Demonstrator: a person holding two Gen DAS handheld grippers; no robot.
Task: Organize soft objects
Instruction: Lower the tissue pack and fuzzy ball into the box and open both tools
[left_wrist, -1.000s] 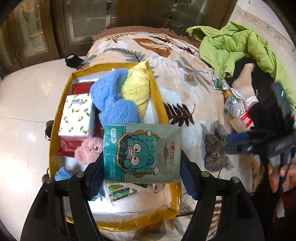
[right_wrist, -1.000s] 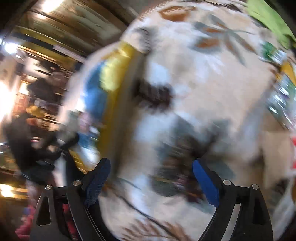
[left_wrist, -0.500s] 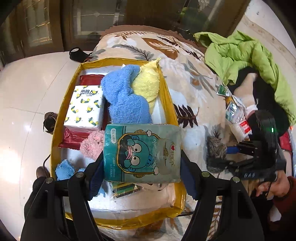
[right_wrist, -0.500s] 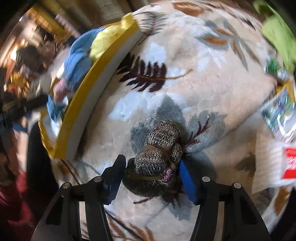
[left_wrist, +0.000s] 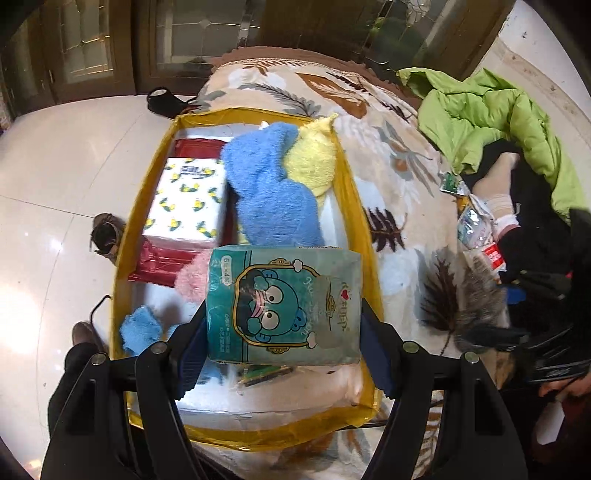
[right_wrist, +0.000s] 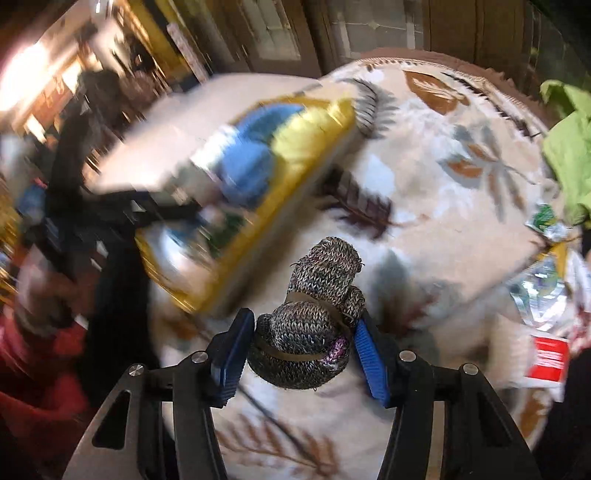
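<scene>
Left gripper (left_wrist: 282, 328) jaws clamp tissue pack (left_wrist: 283, 304) over yellow bin (left_wrist: 354, 206); right gripper (right_wrist: 301, 349) jaws pinch knit bundle (right_wrist: 314, 317), probably bin-bound at 10 o'clock.

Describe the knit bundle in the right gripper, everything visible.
The knit bundle is a rolled pair of marled grey, black and cream knit pieces, probably socks or gloves, bound by a thin olive band, with a purple patch at its lower edge. It looks soft and chunky. The right gripper is shut on its lower roll, blue pads pressing both sides; the upper roll sticks out forward. It sits over the leaf-print blanket; whether it touches the blanket is unclear. The left view shows it only blurred.
</scene>
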